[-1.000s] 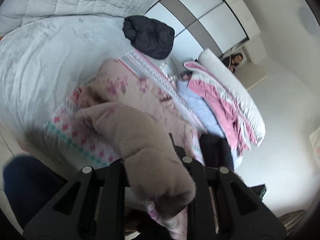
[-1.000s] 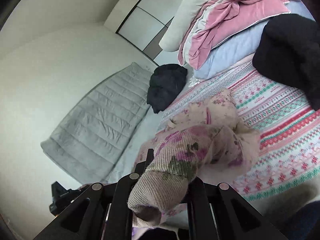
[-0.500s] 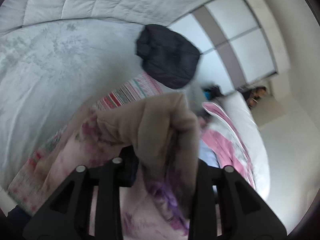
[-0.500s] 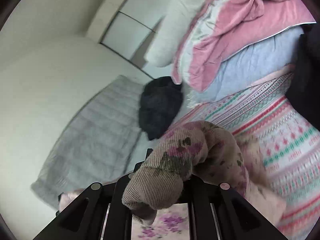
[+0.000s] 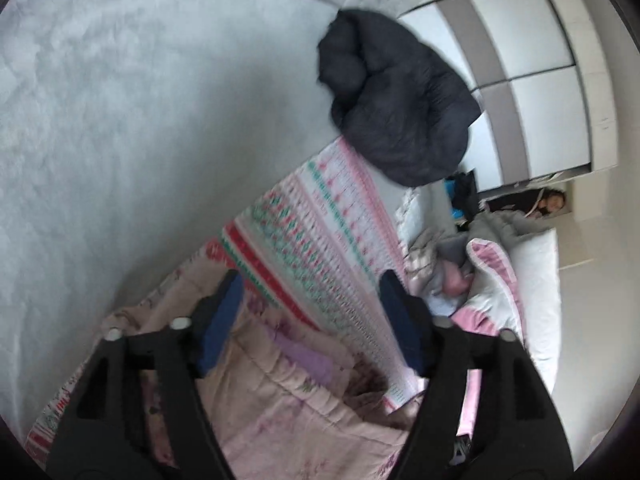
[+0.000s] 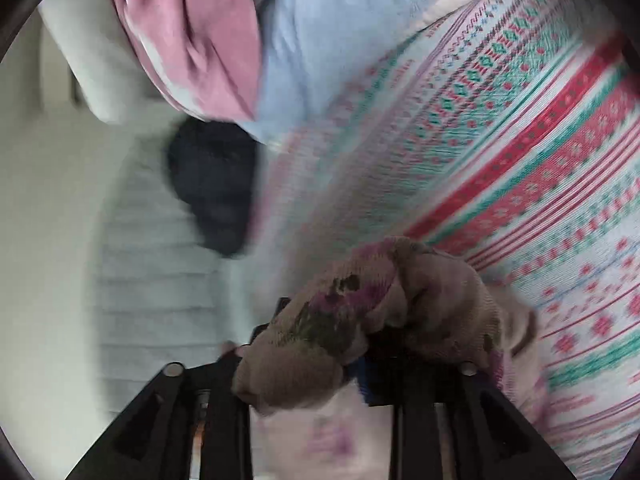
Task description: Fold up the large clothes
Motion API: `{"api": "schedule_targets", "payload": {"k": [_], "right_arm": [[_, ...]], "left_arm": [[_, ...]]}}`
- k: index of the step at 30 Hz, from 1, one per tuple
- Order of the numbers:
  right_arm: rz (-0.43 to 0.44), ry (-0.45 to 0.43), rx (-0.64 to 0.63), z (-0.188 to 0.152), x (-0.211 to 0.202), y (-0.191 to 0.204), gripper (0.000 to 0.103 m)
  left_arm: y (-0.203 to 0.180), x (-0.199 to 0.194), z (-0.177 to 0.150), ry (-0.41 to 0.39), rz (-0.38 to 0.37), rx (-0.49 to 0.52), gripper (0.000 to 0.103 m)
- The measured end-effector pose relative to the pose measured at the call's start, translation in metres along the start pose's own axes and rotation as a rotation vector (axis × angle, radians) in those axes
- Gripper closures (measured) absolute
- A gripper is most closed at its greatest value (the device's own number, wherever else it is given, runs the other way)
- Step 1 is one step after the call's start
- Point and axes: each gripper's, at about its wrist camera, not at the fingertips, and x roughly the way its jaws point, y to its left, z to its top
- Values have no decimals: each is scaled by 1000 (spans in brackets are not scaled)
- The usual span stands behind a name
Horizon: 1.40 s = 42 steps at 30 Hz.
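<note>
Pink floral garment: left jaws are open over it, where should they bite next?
On the raised fold of the pink floral garment, straight down from above: that ridge stands proud between the open left gripper, unlike the flat cloth around it.

The left black plastic two-finger gripper (image 5: 310,312) has angular, matte arms with triangular cut-outs, round silver screw heads on its upper faces, and fingers (image 5: 224,320) lined inside with dark blue pads. The right black plastic two-finger gripper (image 6: 362,364) shows the same matte build, with triangular cut-outs and round silver screws near the finger bases, plus a sliver of blue padding on its inner side; the rest of its fingers is hidden.
</note>
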Motion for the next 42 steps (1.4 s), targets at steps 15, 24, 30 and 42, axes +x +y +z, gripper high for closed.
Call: {"api": "schedule_targets", "payload": {"k": [15, 24, 30, 42], "right_arm": [[-515, -86, -636, -31, 18, 28, 24], [-635, -143, -831, -65, 33, 45, 89], [-638, -271, -810, -63, 18, 64, 91], [-690, -243, -665, -24, 40, 25, 92]], "left_arm": [[14, -6, -30, 44, 278, 201, 23], [8, 19, -41, 36, 396, 378, 75], [6, 1, -28, -45, 260, 327, 88], [15, 27, -8, -100, 288, 282, 89]]}}
